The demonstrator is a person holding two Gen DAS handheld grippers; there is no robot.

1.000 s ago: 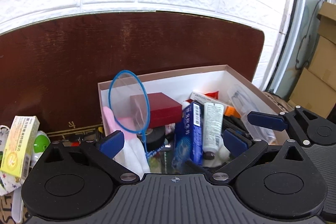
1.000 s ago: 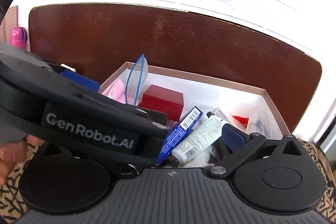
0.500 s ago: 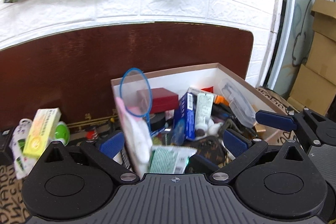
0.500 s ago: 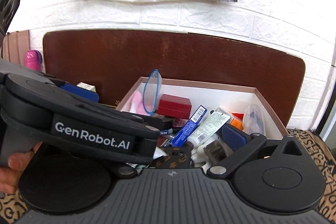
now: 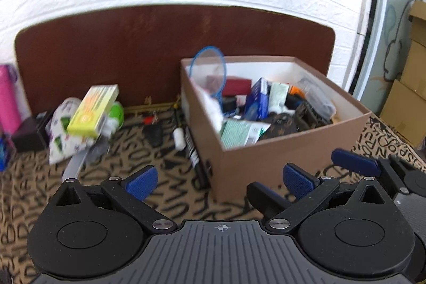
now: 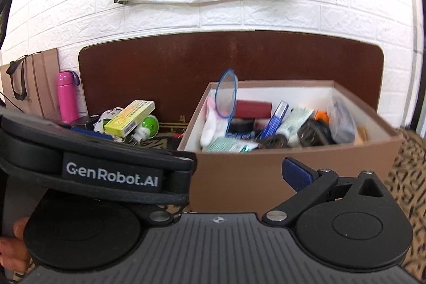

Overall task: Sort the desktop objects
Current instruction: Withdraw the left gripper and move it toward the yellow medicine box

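Observation:
A brown cardboard box (image 5: 266, 164) with a white inside stands on the patterned cloth, full of small things: a blue-rimmed mesh hoop (image 5: 210, 68), a red case (image 5: 237, 84), a blue carton (image 5: 258, 97) and a green packet (image 5: 239, 131). My left gripper (image 5: 219, 181) hangs open and empty, short of the box's near corner. My right gripper (image 6: 221, 173) faces the box's (image 6: 239, 175) front wall. Its right pad (image 6: 298, 175) is spread wide and its left finger is hidden behind the left gripper's housing (image 6: 106, 153). Nothing is held.
Left of the box lie a yellow-green carton (image 5: 93, 108) on a white printed pouch (image 5: 64, 129), a green round thing (image 5: 117, 111), a black marker (image 5: 195, 156) and a black case (image 5: 29, 135). A pink bottle (image 6: 66, 97) stands against the brown back panel (image 6: 173, 71). Cardboard boxes (image 5: 410, 97) are stacked at far right.
Both grippers have drawn back and away from above the box, so its outer walls and the cloth now show. The green packet lies at the box's front since half a second ago.

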